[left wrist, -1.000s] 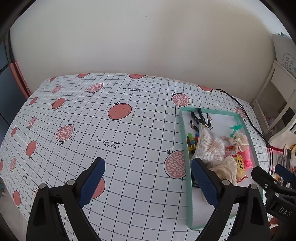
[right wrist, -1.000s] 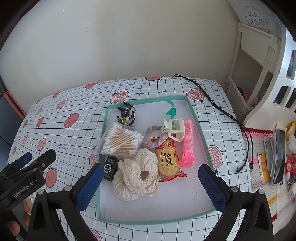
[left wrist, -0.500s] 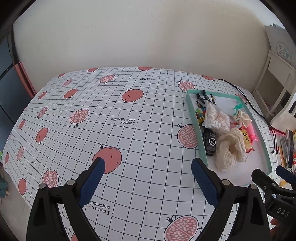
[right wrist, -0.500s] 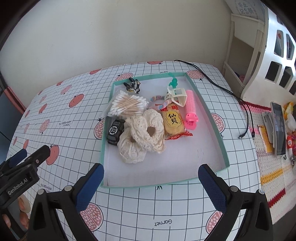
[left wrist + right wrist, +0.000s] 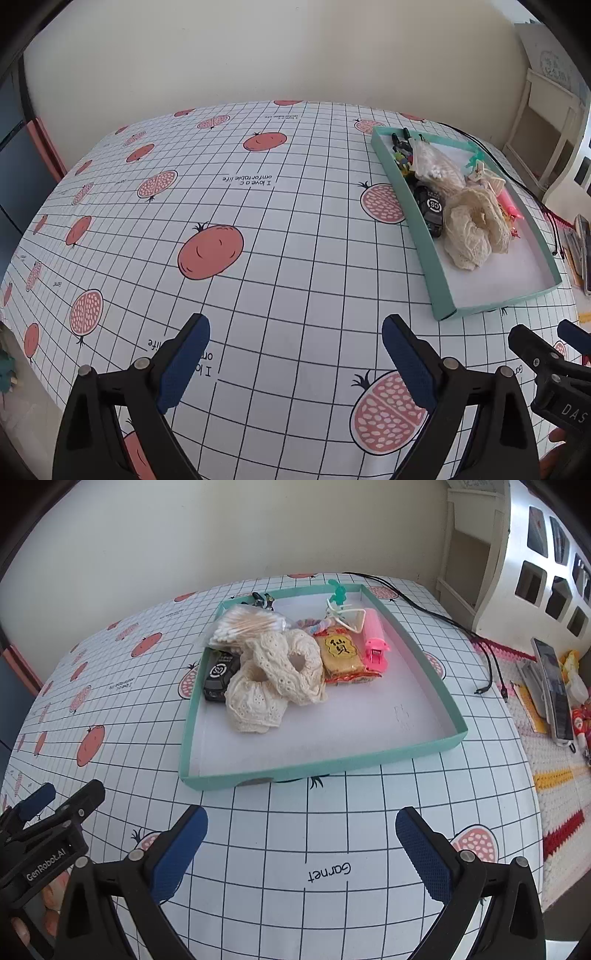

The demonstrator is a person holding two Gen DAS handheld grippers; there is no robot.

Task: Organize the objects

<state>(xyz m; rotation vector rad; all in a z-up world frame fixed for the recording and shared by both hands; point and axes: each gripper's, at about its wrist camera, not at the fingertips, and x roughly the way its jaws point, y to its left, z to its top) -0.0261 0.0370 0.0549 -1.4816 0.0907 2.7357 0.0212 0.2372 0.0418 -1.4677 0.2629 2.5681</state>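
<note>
Right wrist view: both grippers, right point(image 5: 301, 843) and left point(image 5: 295, 354), gape empty; the soft, light lace scrunchies point(image 5: 275, 675) in the tray's point(image 5: 317, 766) middle should pinch easily at a ruffle.

A shallow teal tray point(image 5: 321, 762) with a white floor sits on a table, its contents crowded toward the far end. Two cream lace scrunchies point(image 5: 277, 674) lie in front, overlapping; beside them, a black packet point(image 5: 218, 674), a bag of cotton swabs point(image 5: 247, 626), a yellow snack packet point(image 5: 341, 653) and a pink hair roller point(image 5: 373, 638). The near half is bare.
</note>
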